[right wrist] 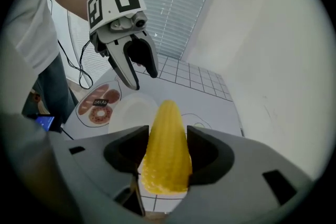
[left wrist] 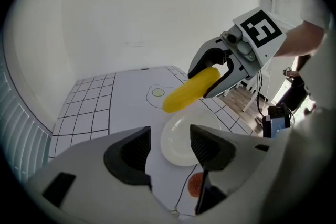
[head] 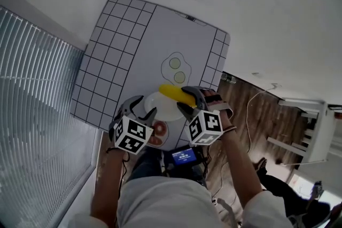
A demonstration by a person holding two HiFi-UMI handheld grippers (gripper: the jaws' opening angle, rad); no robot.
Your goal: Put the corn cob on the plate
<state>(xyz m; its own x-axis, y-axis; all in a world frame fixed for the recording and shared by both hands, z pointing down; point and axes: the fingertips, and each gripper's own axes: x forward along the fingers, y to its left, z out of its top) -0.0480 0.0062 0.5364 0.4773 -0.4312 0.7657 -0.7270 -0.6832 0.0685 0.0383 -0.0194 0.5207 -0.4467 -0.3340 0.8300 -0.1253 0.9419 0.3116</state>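
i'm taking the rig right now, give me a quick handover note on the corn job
Right gripper: shut on the corn cob, gripping its thick end, with the tip pointing away from the jaws.
Left gripper: open and empty, hovering near the plate.
Things: the white plate sits empty on the gridded mat, near its front edge. The cob is in the air at the plate's edge and touches nothing.
Done: the cob is picked up and brought to the plate.
Left: centre it over the plate, lower it, open the right jaws and pull back.
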